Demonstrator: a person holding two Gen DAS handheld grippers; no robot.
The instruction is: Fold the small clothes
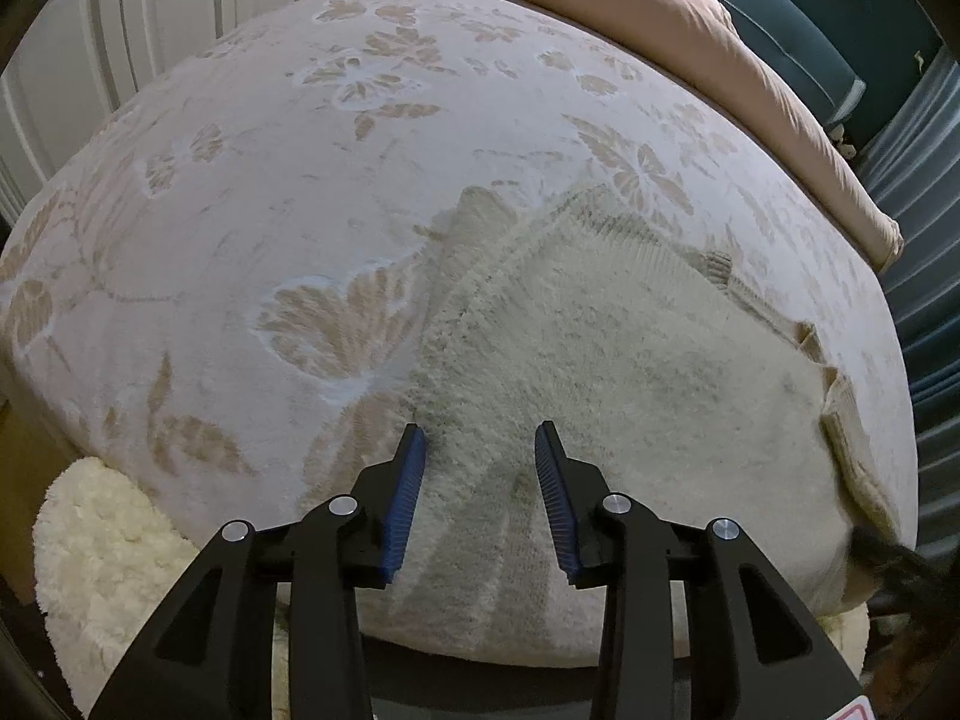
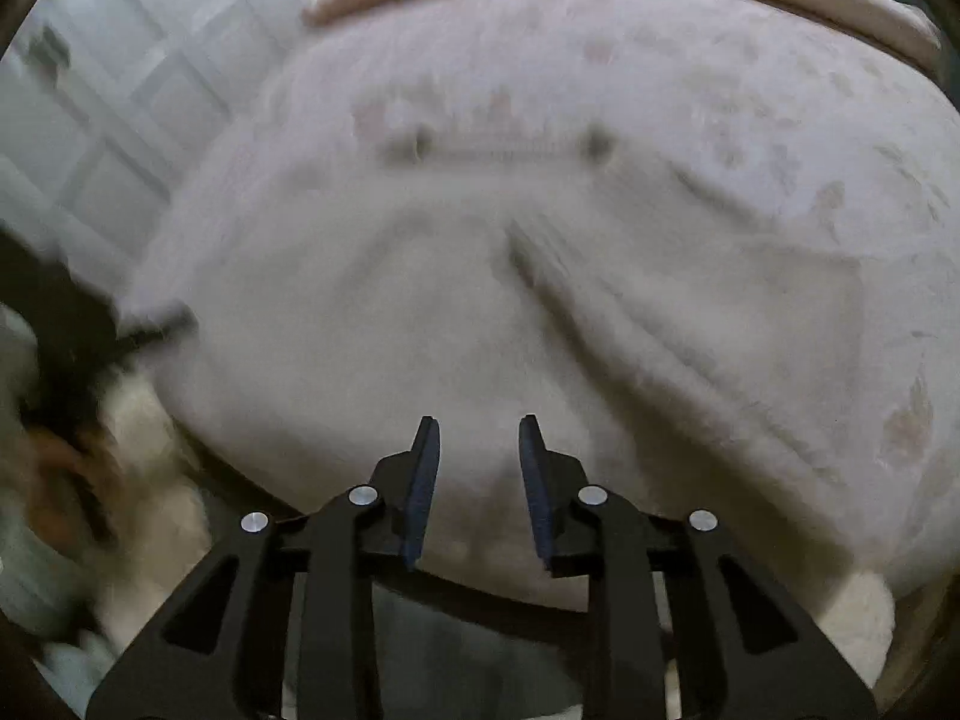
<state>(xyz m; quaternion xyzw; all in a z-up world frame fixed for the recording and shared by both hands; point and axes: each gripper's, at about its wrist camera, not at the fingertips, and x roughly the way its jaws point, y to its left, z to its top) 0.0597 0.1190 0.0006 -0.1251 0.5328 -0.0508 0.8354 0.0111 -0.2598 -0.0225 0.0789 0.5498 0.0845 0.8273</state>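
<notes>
A small cream fuzzy knit garment (image 1: 600,336) lies flat on the bed with a floral pale cover (image 1: 270,180), near the front edge, one side folded over. My left gripper (image 1: 480,438) is open, just above the garment's near left part, holding nothing. In the right wrist view, which is blurred by motion, the same garment (image 2: 480,300) spreads across the bed. My right gripper (image 2: 479,429) is open and empty above the garment's near edge. The other gripper shows as a dark blur at the left (image 2: 90,324).
A pink duvet (image 1: 690,42) lies bunched along the bed's far side. A fluffy cream rug (image 1: 102,540) lies on the floor below the bed's front edge. White panelled doors (image 1: 120,30) stand at the left. Blue upholstery (image 1: 810,30) is at the back right.
</notes>
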